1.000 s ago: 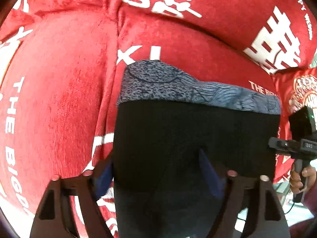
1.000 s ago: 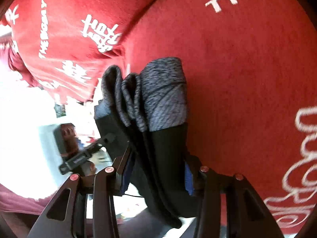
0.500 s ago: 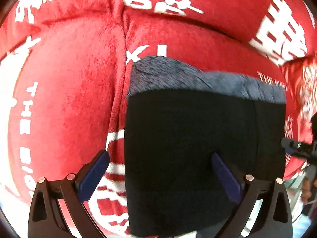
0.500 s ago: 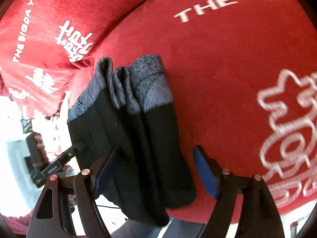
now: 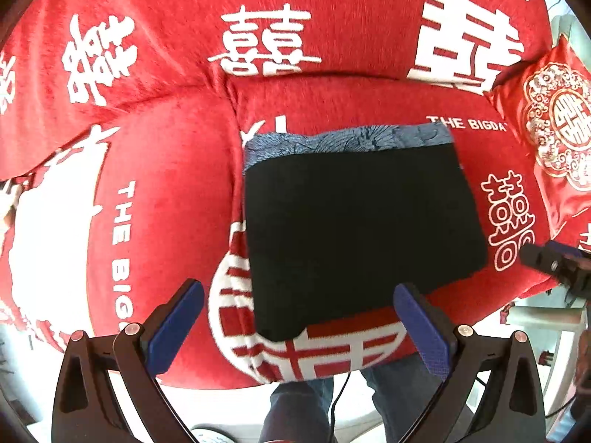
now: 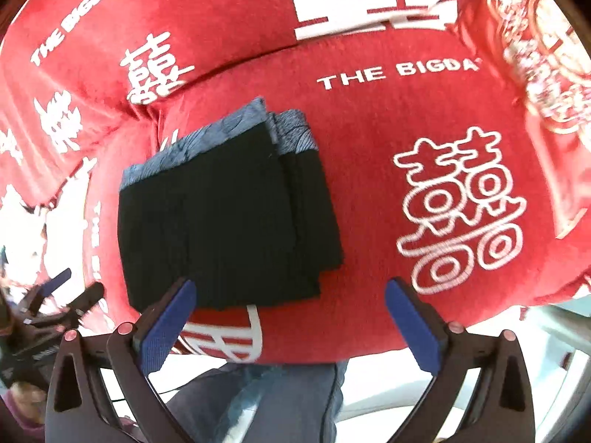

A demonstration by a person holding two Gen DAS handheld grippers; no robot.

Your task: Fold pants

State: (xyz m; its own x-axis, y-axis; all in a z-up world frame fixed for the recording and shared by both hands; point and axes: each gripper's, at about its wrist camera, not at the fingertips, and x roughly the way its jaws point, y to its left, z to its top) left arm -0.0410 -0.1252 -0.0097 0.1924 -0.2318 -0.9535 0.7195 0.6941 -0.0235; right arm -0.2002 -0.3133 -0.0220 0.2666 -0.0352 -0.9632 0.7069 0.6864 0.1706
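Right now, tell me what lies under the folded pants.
The folded pants rest on a red sofa cover with white lettering. The print directly beneath them is covered.

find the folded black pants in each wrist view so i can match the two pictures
Left wrist: the folded black pants lie centre-right, grey-blue waistband along the top, above the open left gripper.
Right wrist: the pants lie left of centre, above the blue pad of the open right gripper.
Shared landmark: the white "THE BIGDA" lettering on the red sofa cover, up and right of the pants.
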